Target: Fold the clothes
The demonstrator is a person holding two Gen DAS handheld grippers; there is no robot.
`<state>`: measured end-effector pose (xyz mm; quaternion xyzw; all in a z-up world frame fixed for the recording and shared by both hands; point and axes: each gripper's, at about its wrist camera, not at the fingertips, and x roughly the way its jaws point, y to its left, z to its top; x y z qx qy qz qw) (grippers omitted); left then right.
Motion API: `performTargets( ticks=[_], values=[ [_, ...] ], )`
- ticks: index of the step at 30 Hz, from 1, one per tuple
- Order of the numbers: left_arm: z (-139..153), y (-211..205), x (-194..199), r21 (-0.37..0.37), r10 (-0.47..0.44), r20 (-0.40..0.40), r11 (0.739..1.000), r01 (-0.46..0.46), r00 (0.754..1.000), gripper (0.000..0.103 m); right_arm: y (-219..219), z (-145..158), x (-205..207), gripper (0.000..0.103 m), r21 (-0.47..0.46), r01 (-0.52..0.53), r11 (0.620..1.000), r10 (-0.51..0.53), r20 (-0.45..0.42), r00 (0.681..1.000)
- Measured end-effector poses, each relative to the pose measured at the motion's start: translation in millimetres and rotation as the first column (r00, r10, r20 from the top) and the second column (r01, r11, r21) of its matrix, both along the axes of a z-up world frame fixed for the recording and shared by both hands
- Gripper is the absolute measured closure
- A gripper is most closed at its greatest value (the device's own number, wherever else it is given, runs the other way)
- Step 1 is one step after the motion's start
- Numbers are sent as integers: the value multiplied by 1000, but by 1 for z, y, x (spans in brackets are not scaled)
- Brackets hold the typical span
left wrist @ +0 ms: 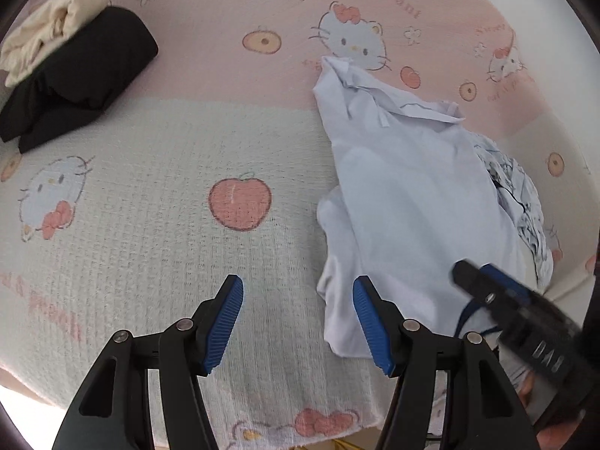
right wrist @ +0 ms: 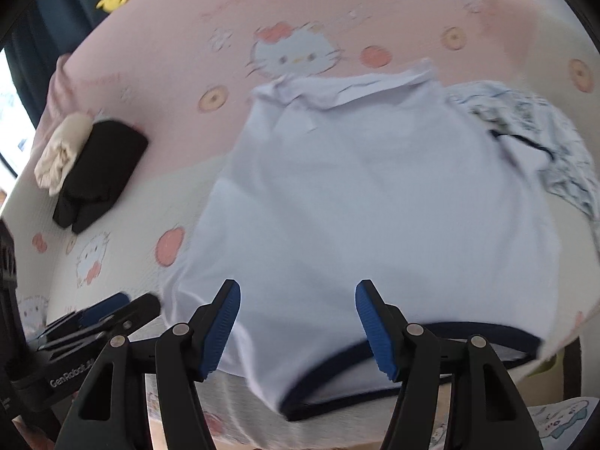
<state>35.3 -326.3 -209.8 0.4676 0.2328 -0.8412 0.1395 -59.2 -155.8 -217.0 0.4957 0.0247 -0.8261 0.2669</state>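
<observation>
The left hand-held gripper [left wrist: 298, 322] has its blue-padded jaws parted with nothing between them; below the gap lies the white knitted part of the bed cover [left wrist: 150, 225]. Its right finger stands over the near left edge of the pale blue shirt [left wrist: 405, 202], though whether it touches the cloth cannot be told. The right hand-held gripper [right wrist: 298, 322] is likewise open and empty, poised over the lower part of the same shirt, with the dark-trimmed hem [right wrist: 375, 382] just beneath its fingers. In the left wrist view the right hand-held gripper appears blurred at the shirt's near right edge.

The shirt lies spread on the bed, collar [right wrist: 360, 86] pointing away, toward the pink band of the cover. A patterned white-and-dark garment [right wrist: 543, 138] pokes out from under its right side. Well apart, at the far left of the bed, sit a folded black garment [left wrist: 82, 75] and a cream one [left wrist: 45, 33] touching it.
</observation>
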Motion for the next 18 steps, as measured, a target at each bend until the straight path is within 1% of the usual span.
performTargets(
  ticks=[2, 5, 6, 8, 10, 11, 12, 14, 18],
  values=[
    [-2, -4, -3, 46, -9, -27, 999, 10, 1000, 45, -11, -5, 0, 40, 16, -33, 999, 33, 1, 999],
    [-6, -11, -8, 110, -23, -63, 994, 30, 998, 50, -16, -8, -4, 40, 18, -57, 998, 57, 6, 998],
    [-9, -11, -13, 112, -42, -56, 993, 48, 998, 53, -16, -11, -7, 40, 17, -66, 998, 65, 23, 998],
    [-14, -10, -23, 118, -76, -43, 990, 81, 996, 54, -15, -15, -14, 40, 16, -83, 996, 81, 58, 995],
    [-19, -11, -28, 132, -87, -40, 987, 91, 995, 56, -15, -15, -19, 40, 27, -93, 995, 91, 68, 993],
    [-20, -11, -30, 137, -90, -44, 986, 96, 995, 62, -14, -15, -22, 40, 33, -98, 995, 96, 73, 993],
    [-21, -11, -32, 140, -95, -48, 985, 100, 994, 65, -14, -15, -25, 40, 39, -104, 994, 100, 79, 992],
    [-23, -8, -36, 139, -109, -42, 984, 114, 993, 65, -16, -13, -33, 40, 27, -124, 992, 121, 102, 987],
    [-31, -6, -50, 143, -133, -5, 981, 132, 991, 65, -27, -14, -49, 40, -18, -156, 988, 157, 178, 971]
  ],
)
